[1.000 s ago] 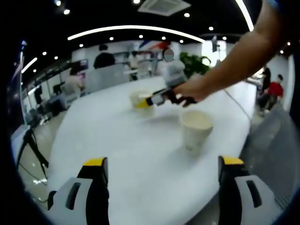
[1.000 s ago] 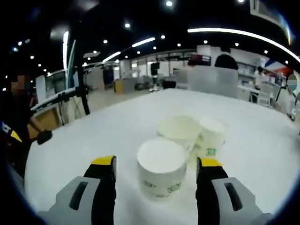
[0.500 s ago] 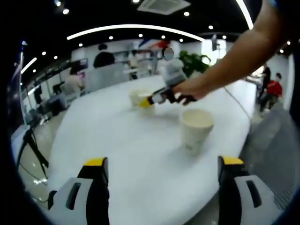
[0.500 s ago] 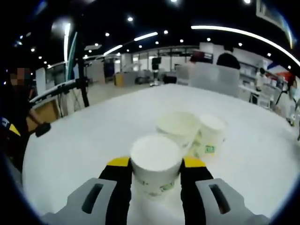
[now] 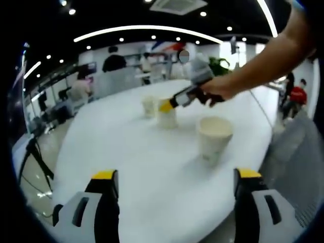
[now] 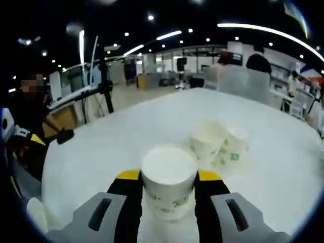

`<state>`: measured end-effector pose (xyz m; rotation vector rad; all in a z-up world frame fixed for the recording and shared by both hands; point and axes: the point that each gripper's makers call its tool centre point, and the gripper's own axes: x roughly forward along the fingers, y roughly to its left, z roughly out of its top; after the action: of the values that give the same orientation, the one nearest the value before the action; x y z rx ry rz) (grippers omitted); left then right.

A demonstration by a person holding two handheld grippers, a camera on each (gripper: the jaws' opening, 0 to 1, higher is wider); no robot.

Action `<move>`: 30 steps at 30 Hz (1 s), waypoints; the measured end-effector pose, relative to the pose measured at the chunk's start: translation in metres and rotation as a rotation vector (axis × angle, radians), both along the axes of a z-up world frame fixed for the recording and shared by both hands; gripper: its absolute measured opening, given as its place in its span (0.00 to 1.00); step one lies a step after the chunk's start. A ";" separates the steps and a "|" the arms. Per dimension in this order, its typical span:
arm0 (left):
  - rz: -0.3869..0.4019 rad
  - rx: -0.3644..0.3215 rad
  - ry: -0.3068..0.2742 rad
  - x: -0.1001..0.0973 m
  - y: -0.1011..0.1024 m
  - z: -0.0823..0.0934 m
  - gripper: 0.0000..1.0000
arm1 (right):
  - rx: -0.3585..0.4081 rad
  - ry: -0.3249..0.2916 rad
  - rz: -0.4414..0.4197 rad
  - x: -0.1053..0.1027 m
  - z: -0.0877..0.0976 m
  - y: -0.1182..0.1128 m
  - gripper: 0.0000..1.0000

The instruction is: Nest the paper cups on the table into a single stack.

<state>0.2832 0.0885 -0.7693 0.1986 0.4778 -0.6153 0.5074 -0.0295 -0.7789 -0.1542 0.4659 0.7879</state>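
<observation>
Right gripper (image 6: 168, 177) clamped on a paper cup (image 6: 168, 180), now lifted off the white table (image 6: 126, 136) since a second ago; two cups (image 6: 217, 144) beyond its fingertips await nesting; left gripper (image 5: 172, 182) jaws apart, a fourth cup (image 5: 213, 139) ahead.

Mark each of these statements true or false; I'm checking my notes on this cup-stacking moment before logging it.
1. The right hand-held gripper is shut on a paper cup. True.
2. The left hand-held gripper holds a cup. False: its jaws stand apart with nothing between them.
3. In the right gripper view, two more cups stand on the white table beyond the held one. True.
4. The table is dark wood. False: it is white.
5. In the left gripper view, a single cup stands nearest the left gripper. True.
</observation>
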 end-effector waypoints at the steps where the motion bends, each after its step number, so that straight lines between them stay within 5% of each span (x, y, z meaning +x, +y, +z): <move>1: -0.001 0.001 0.000 0.000 0.000 0.000 0.94 | 0.002 -0.007 0.006 0.000 0.006 0.000 0.37; 16: -0.003 -0.012 -0.011 -0.001 -0.002 0.007 0.92 | -0.011 -0.081 0.019 0.004 0.081 -0.016 0.37; 30: -0.024 0.001 0.008 -0.003 -0.004 0.002 0.92 | 0.063 -0.115 0.009 -0.014 0.122 -0.021 0.37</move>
<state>0.2797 0.0840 -0.7669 0.2027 0.4841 -0.6394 0.4929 -0.0505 -0.6572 -0.1424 0.3319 0.7974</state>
